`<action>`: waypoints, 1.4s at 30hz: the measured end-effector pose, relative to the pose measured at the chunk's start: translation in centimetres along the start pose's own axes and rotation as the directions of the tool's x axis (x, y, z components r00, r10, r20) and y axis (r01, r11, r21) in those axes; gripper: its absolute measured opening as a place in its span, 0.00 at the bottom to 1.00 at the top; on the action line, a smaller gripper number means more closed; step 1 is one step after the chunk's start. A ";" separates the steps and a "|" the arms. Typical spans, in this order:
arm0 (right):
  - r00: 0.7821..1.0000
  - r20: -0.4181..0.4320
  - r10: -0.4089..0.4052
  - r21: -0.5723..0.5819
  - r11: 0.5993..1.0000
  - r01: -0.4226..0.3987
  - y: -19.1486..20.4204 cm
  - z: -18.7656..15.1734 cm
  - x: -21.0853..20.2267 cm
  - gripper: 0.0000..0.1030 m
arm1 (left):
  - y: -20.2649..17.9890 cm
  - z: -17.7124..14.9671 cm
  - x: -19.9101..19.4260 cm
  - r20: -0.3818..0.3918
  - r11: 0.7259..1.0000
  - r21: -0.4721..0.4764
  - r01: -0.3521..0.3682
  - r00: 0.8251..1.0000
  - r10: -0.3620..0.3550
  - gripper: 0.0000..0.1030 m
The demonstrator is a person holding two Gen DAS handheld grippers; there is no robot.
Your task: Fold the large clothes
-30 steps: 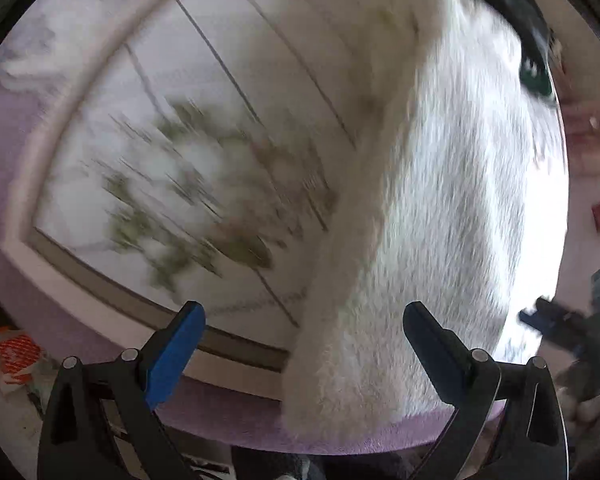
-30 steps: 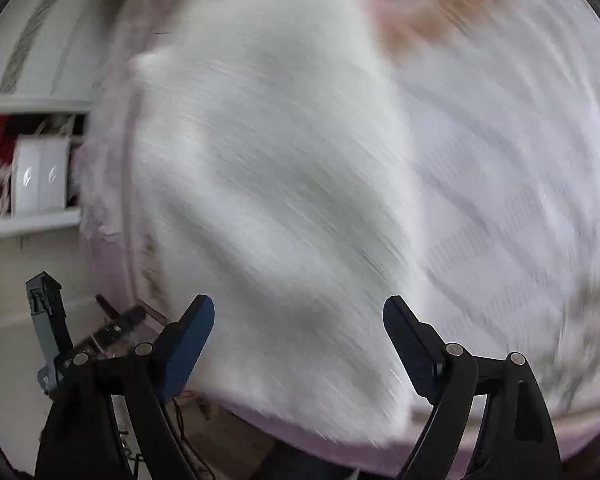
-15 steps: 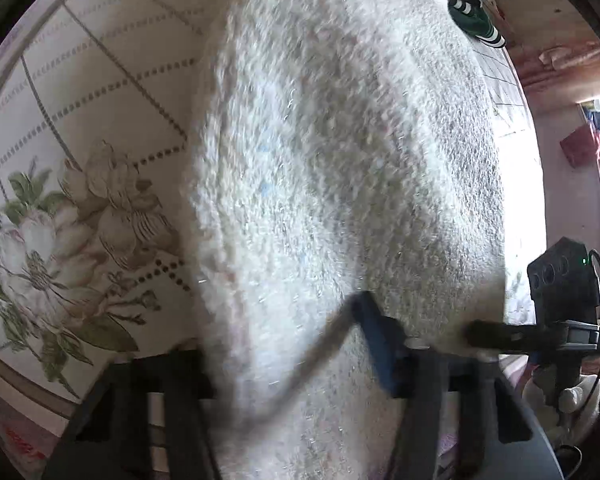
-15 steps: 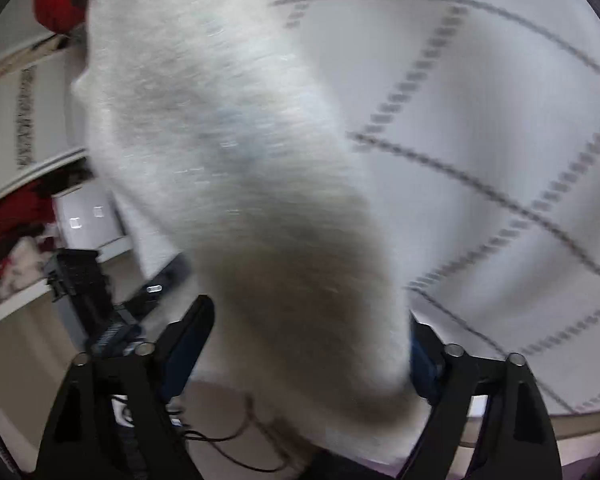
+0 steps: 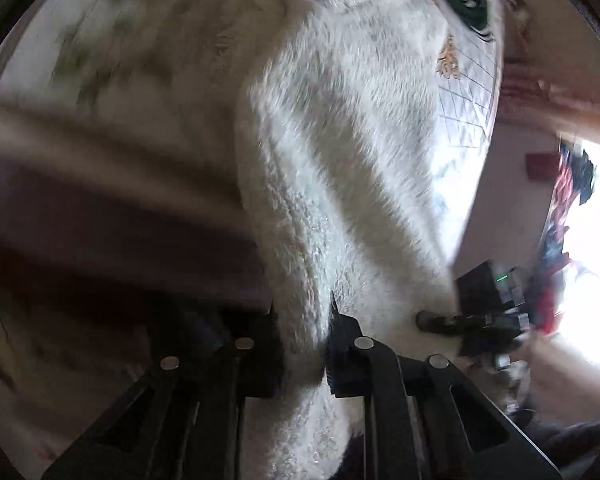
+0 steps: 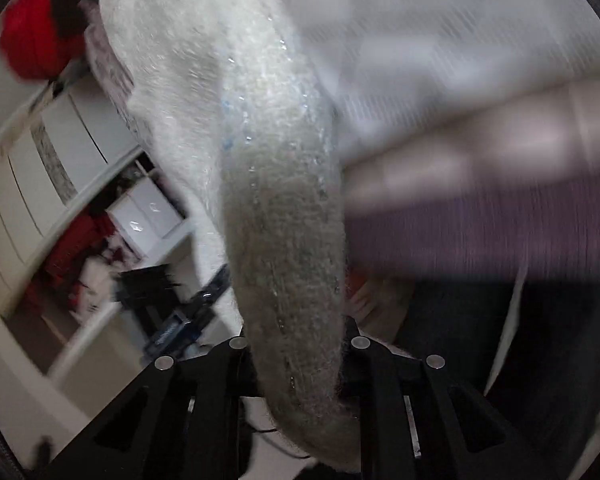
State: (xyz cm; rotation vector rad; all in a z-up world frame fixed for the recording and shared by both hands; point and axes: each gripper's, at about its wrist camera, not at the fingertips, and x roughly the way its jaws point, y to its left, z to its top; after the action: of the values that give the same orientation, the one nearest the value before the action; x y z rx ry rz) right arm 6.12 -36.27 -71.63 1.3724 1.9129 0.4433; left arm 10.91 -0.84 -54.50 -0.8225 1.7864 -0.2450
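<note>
The left gripper (image 5: 302,344) pinches a bunched fold of the fluffy white garment (image 5: 340,168); its jaws have just been closing and now press on the cloth between them. From there the garment runs up and away over the bed (image 5: 464,96), whose white cover shows a grid of dotted lines, with a purple side panel blurred at the left. The right gripper (image 6: 298,360) also has its jaws clamped on the garment (image 6: 260,160), having just been closing on it; here the cloth is gathered into a thick roll that rises from the jaws to the upper left. To its right the bed (image 6: 460,40) is badly blurred. In the left view the other gripper shows dark at the garment's right edge
</note>
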 end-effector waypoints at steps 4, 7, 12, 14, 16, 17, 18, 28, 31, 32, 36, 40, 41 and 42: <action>0.980 -0.033 0.197 0.305 0.936 -0.178 -3.2 -4.2 0.8 0.16 | 0.1 2.3 -2.1 -0.026 0.974 -0.195 0.115 0.992 -0.123 0.12; 0.960 -0.020 0.278 0.406 0.880 -0.246 -1.7 -3.6 -0.5 0.16 | 0.9 5.9 -3.8 -0.007 0.962 -0.241 0.130 0.991 -0.135 0.12; 0.920 0.048 0.389 0.430 0.823 -0.370 1.8 -0.7 -0.9 0.18 | 1.2 11.8 -5.1 0.040 0.955 -0.263 0.135 0.991 -0.129 0.13; 0.892 0.073 0.446 0.437 0.789 -0.431 3.3 -0.2 0.5 0.19 | 1.2 12.9 -5.5 0.053 0.952 -0.274 0.134 0.991 -0.125 0.13; 0.859 0.098 0.502 0.452 0.747 -0.488 4.0 2.0 0.5 0.26 | 1.3 13.4 -5.9 0.073 0.938 -0.302 0.167 0.986 -0.152 0.13; 0.849 0.109 0.517 0.462 0.729 -0.504 3.5 2.8 -0.3 0.27 | 1.1 13.9 -6.5 0.100 0.925 -0.319 0.207 0.978 -0.184 0.13; 0.839 0.122 0.529 0.468 0.715 -0.519 3.5 3.4 -0.4 0.32 | 0.9 14.5 -7.1 0.127 0.914 -0.323 0.246 0.968 -0.216 0.13; 0.725 0.258 0.638 0.305 0.659 -0.688 10.2 9.3 -3.0 0.77 | -4.7 17.1 -13.3 0.417 0.957 -0.050 0.287 0.877 -0.241 0.26; 0.752 0.235 0.615 0.179 0.733 -0.656 12.7 9.9 -5.0 0.77 | -6.3 17.1 -13.7 0.484 0.989 0.006 0.146 0.866 -0.130 0.51; 0.800 0.248 0.546 0.111 0.805 -0.583 13.5 9.9 -6.2 0.77 | -6.2 16.9 -13.8 0.500 0.994 0.016 0.104 0.861 -0.098 0.56; 0.926 0.352 0.135 -0.167 0.983 -0.079 17.0 8.9 -9.6 0.80 | -6.0 15.3 -12.4 0.537 0.990 0.036 -0.133 0.838 0.093 0.63; 0.832 0.492 -0.256 -0.416 0.770 0.483 21.5 8.4 -8.2 0.80 | -5.4 15.0 -8.3 0.503 0.950 0.012 -0.312 0.823 0.264 0.75; 0.803 0.510 -0.307 -0.456 0.696 0.555 22.1 8.7 -7.2 0.80 | -5.0 15.0 -7.6 0.505 0.951 0.003 -0.309 0.821 0.266 0.76; 0.781 0.516 -0.352 -0.499 0.617 0.608 22.1 9.1 -5.8 0.80 | -4.7 15.1 -7.0 0.509 0.955 -0.012 -0.295 0.820 0.260 0.76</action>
State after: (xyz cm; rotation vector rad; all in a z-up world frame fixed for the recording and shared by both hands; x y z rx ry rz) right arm 28.48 -34.56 -61.45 0.3891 1.5047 0.4612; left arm 27.50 3.54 -52.45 -0.5033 1.3618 0.1022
